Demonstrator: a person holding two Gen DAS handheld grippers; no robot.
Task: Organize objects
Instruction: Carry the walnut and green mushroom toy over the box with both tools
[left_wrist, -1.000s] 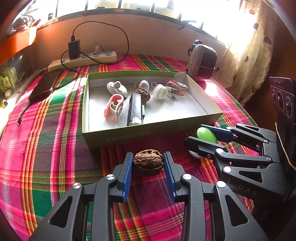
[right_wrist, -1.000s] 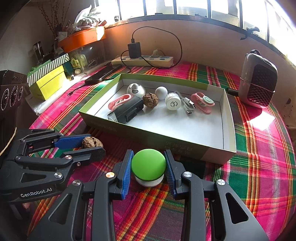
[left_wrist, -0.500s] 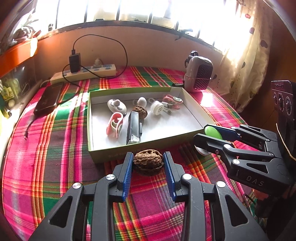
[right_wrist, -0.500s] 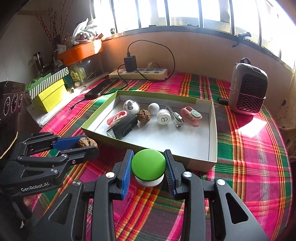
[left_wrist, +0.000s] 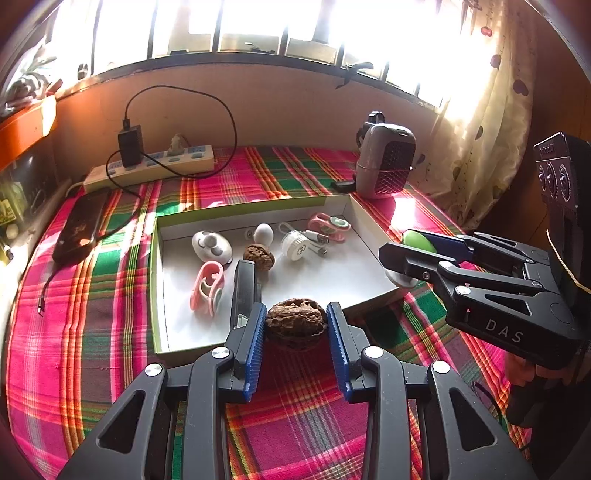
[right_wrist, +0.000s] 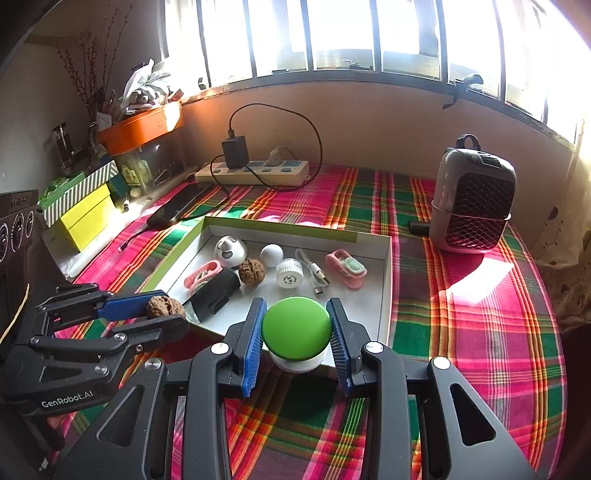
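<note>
Left wrist view: two grippers, each carrying one small item above the near edge of an open box (left_wrist: 159, 280).

Left gripper (left_wrist: 296, 325) is clamped on a walnut (left_wrist: 296, 322): hard, light, ridged, probably secure held across its width. Right gripper (right_wrist: 296, 330) is clamped on a green-domed button (right_wrist: 296, 328): smooth, likely slippery, best squeezed at its widest sides.
</note>
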